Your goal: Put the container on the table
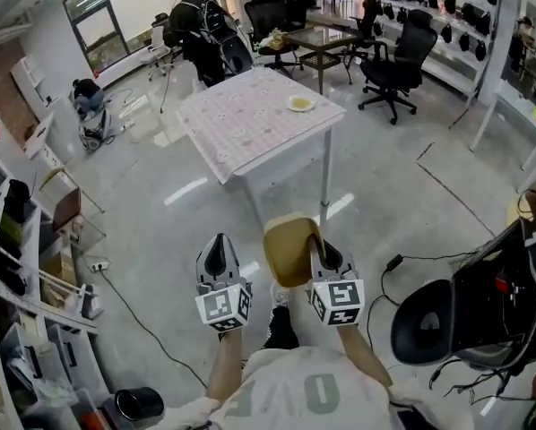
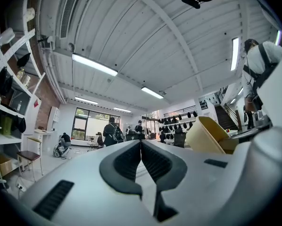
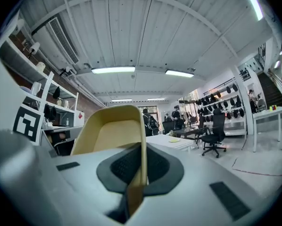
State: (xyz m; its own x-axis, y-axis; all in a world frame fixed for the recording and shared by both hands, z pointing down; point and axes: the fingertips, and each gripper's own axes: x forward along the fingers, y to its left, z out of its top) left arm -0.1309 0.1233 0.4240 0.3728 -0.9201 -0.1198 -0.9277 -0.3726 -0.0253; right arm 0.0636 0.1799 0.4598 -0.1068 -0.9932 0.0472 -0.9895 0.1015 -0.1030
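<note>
The beige container (image 1: 292, 251) is clamped by its wall in the right claw (image 1: 326, 260) and held in the air, well apart from the tabletop (image 1: 241, 128). The left claw (image 1: 218, 251) is closed on nothing. The pale lettering on the shirt (image 1: 308, 392) is too partly seen to be read.

Glossy grey floor (image 1: 160, 267), office chairs (image 1: 393, 56), shelving (image 1: 17, 267), strip lights (image 3: 113, 70).

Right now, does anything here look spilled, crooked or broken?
Nothing is spilled or broken. The only oddity is that the tan container hangs tilted, pinched by one thin wall in the right gripper, well short of the table. It looks empty.
</note>
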